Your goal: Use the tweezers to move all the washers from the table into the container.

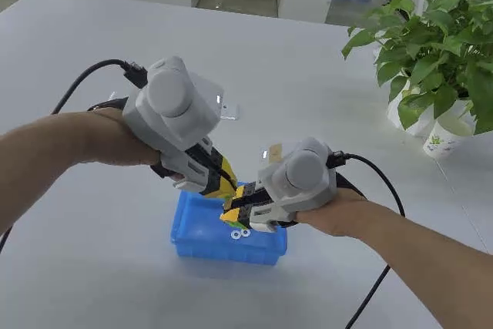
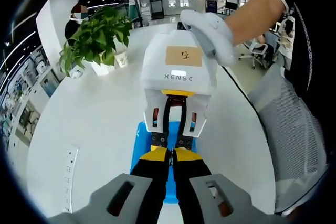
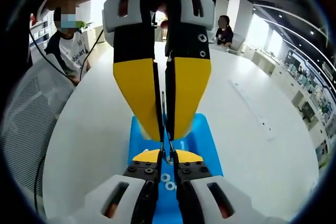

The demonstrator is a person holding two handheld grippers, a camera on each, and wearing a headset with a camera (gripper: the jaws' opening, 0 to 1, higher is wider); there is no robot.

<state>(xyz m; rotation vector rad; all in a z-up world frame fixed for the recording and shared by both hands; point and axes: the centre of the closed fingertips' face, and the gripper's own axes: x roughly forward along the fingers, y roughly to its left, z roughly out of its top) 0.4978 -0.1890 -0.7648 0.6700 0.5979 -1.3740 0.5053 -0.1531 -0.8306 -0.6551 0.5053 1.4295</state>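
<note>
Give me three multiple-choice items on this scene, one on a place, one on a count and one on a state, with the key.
1. Where do the washers lie?
A) on a shelf
B) in the blue container
C) in a red bowl

2. How many washers show there?
A) two
B) five
C) nine

3. How do the jaws of the left gripper stand?
A) spread wide
B) close together on the thin tweezers
C) clamped on a cup

Key:
1 B: the rings rest on the blue floor, below both grippers.
2 A: two rings lie side by side in the head view and the right gripper view.
3 B: the right gripper view shows the yellow jaws with a narrow gap and the metal strip between them.
</note>
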